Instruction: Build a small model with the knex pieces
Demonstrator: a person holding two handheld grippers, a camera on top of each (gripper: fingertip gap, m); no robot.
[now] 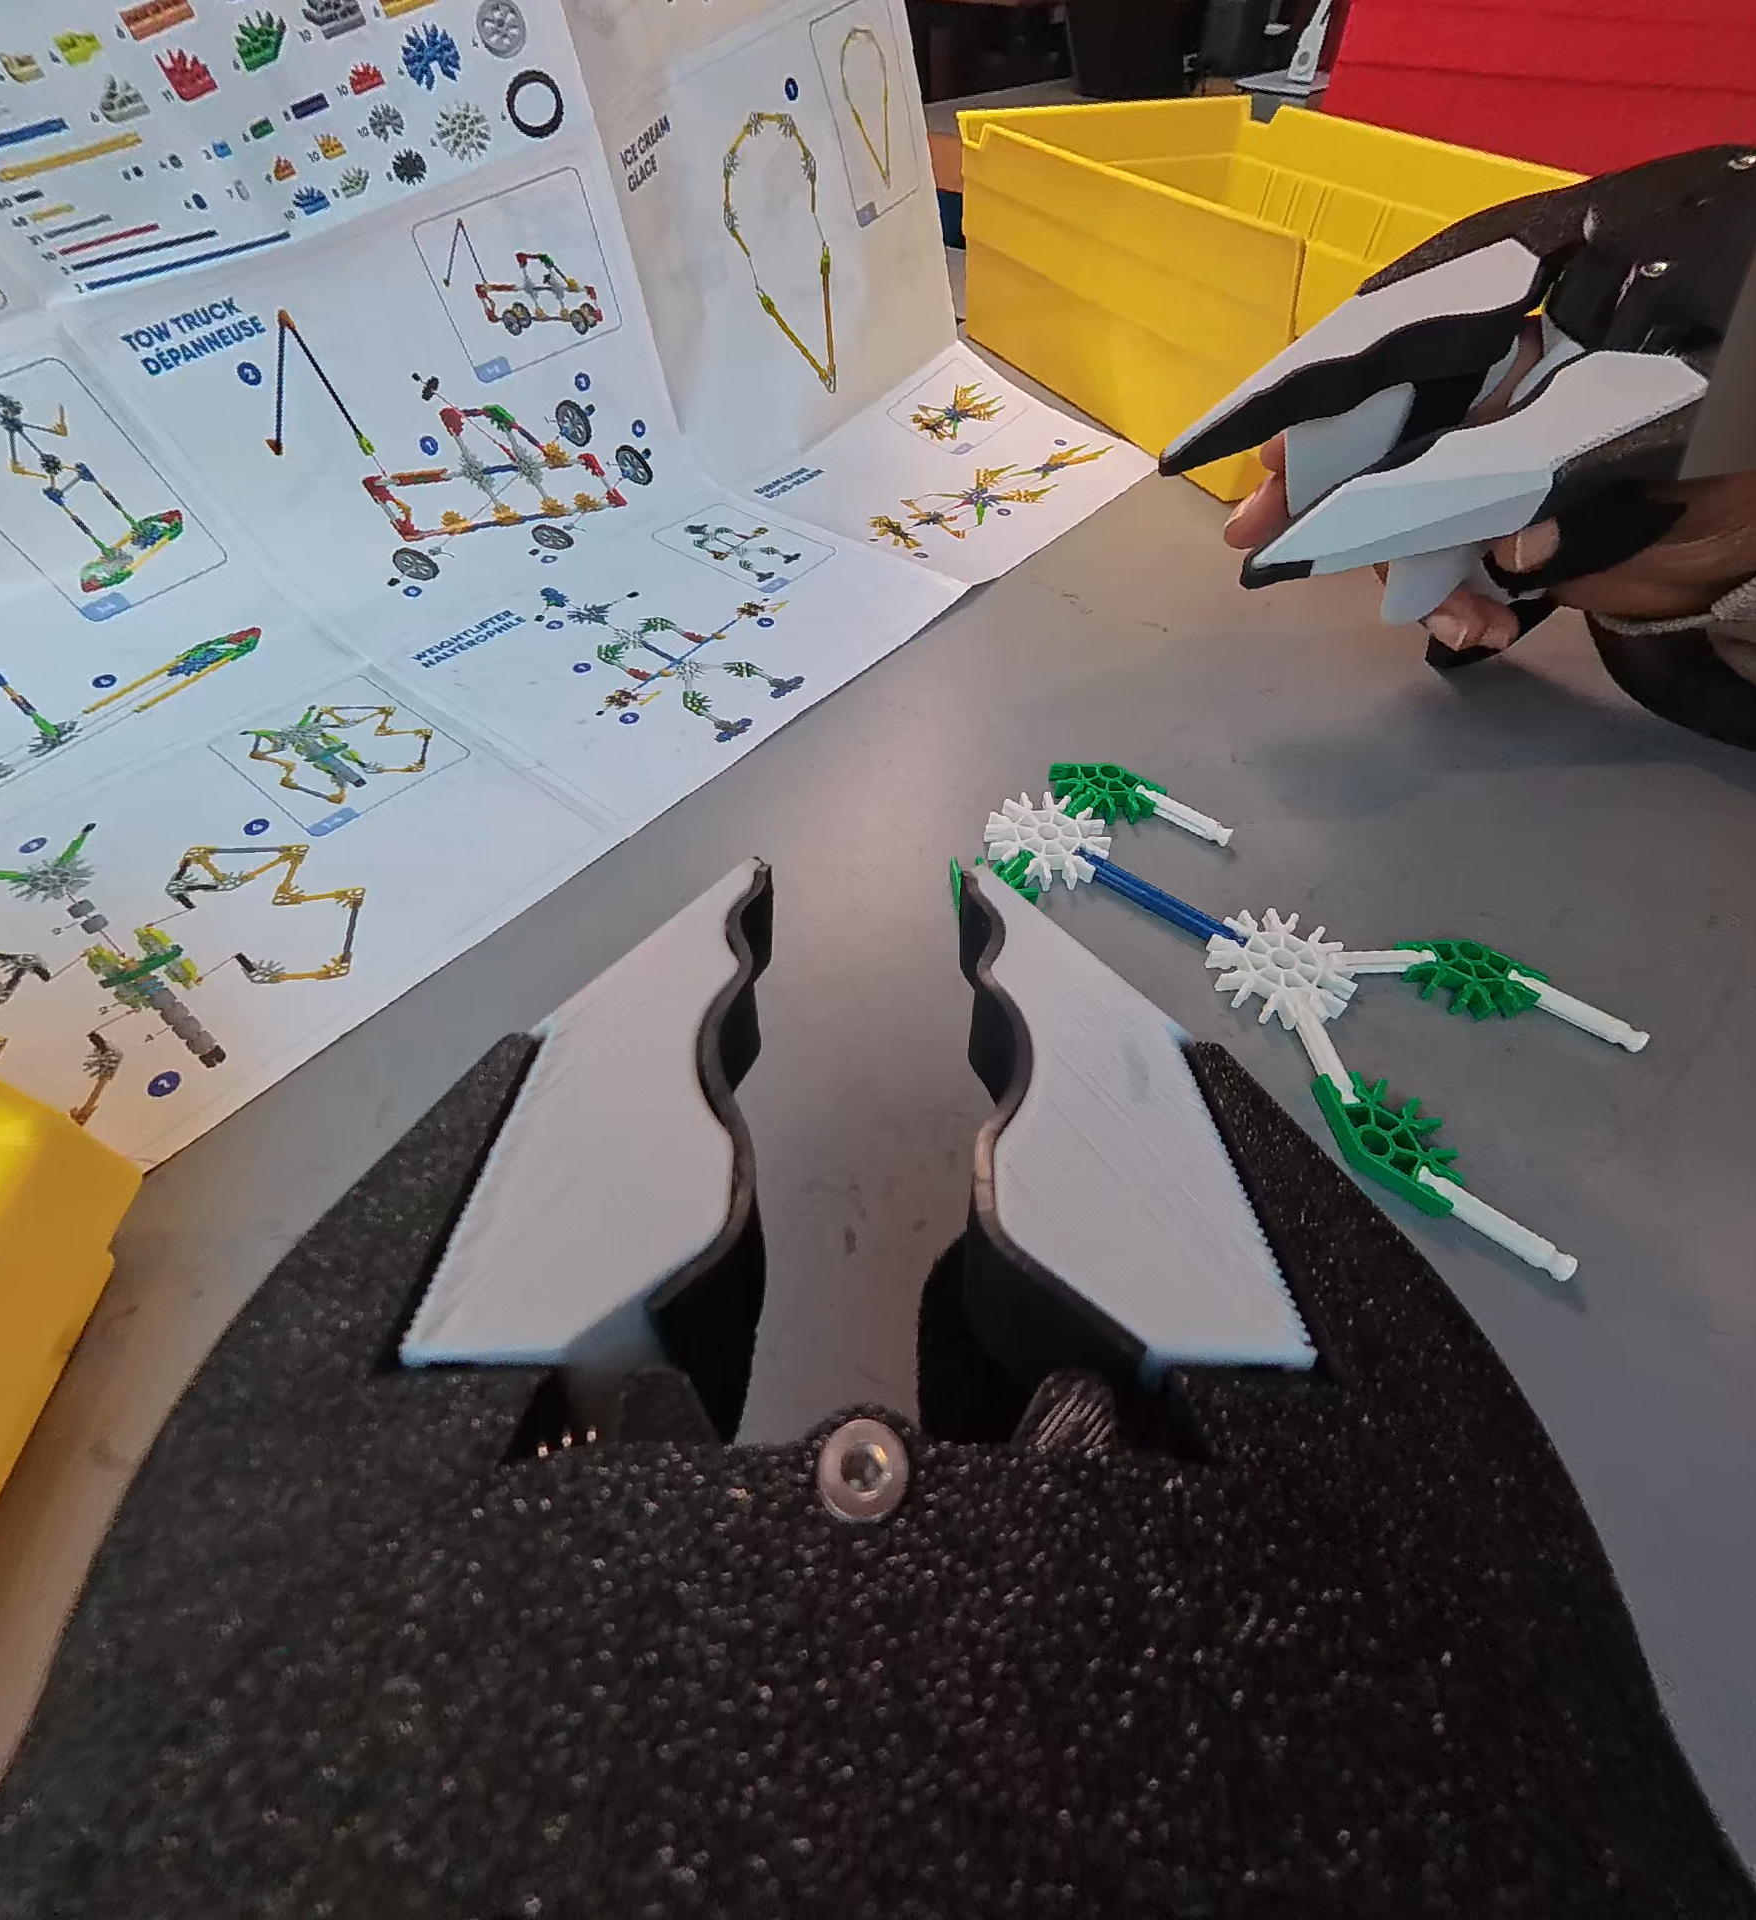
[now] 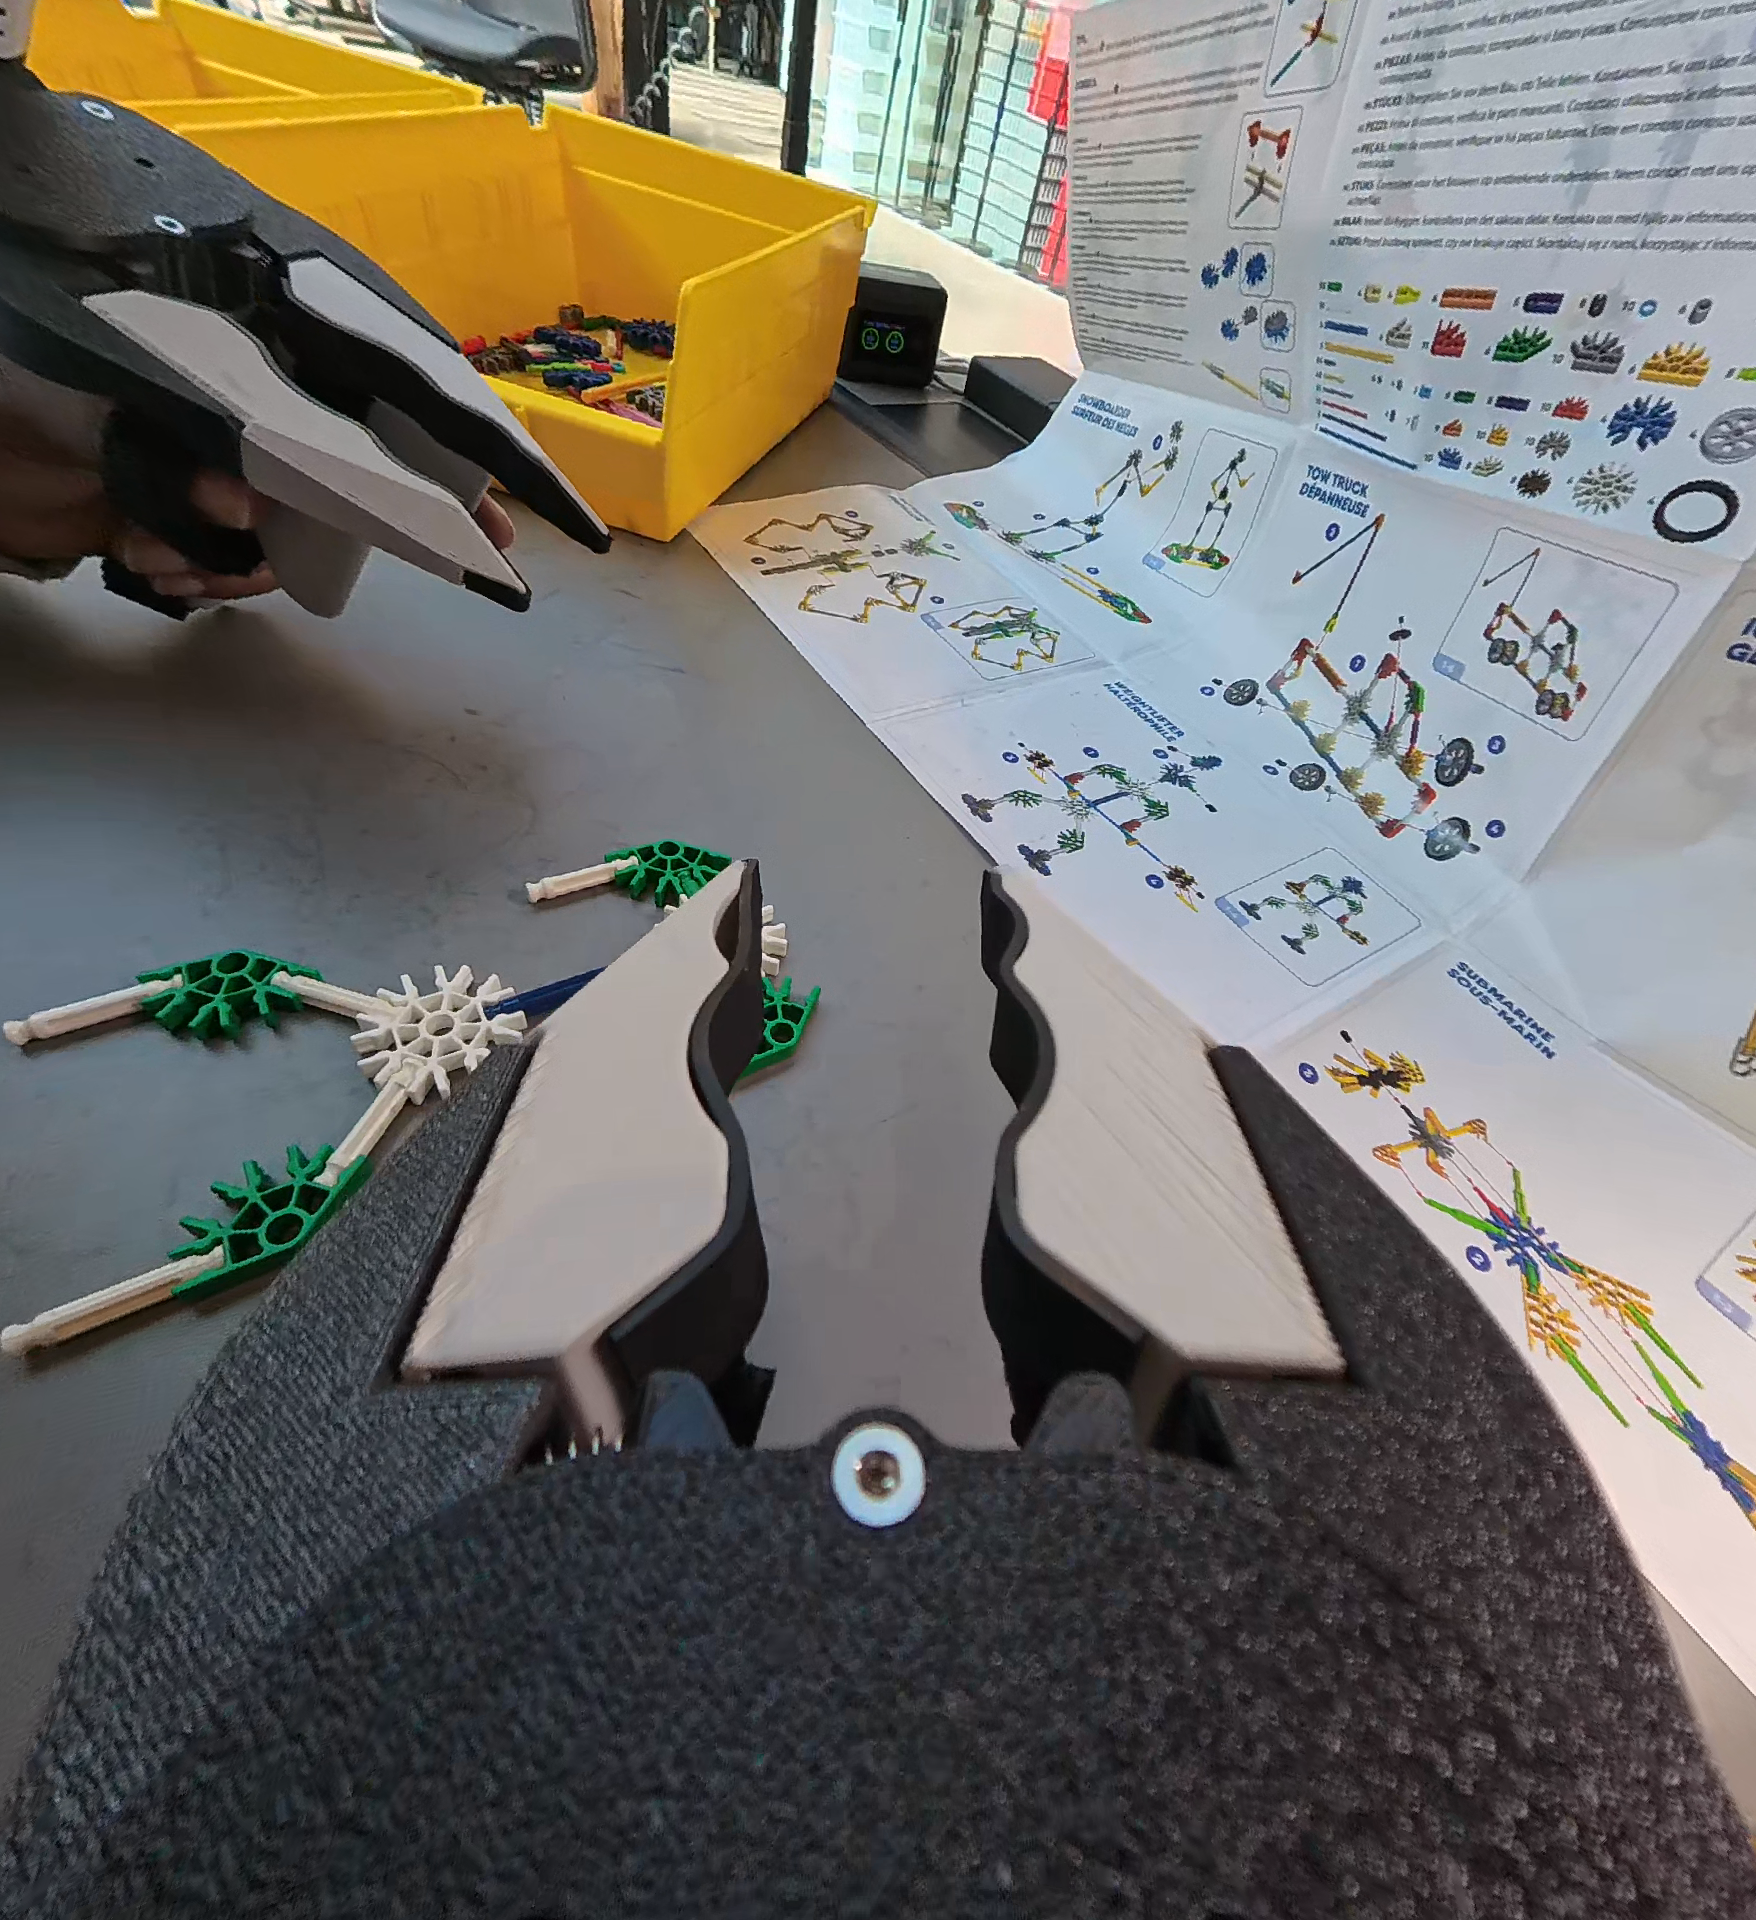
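A small flat model point(image 1: 1279, 961) of two white snowflake connectors, a blue rod, green fan connectors and white rods lies on the grey table point(image 1: 1269, 707). My left gripper point(image 1: 866, 883) is open and empty, just left of the model's near end. In the right wrist view the model point(image 2: 438, 1023) lies left of my right gripper point(image 2: 866, 883), which is open and empty, its left finger covering part of the model. The right gripper also shows in the left wrist view point(image 1: 1206, 514), held by a hand. The left gripper shows in the right wrist view point(image 2: 567, 566).
A large folded instruction sheet point(image 1: 334, 520) lies on the table and stands up behind it; it also shows in the right wrist view point(image 2: 1373, 675). A yellow bin point(image 1: 1144, 260) stands beyond. Another yellow bin point(image 2: 708, 312) holds several coloured pieces. A small black device point(image 2: 889, 327) sits beside it.
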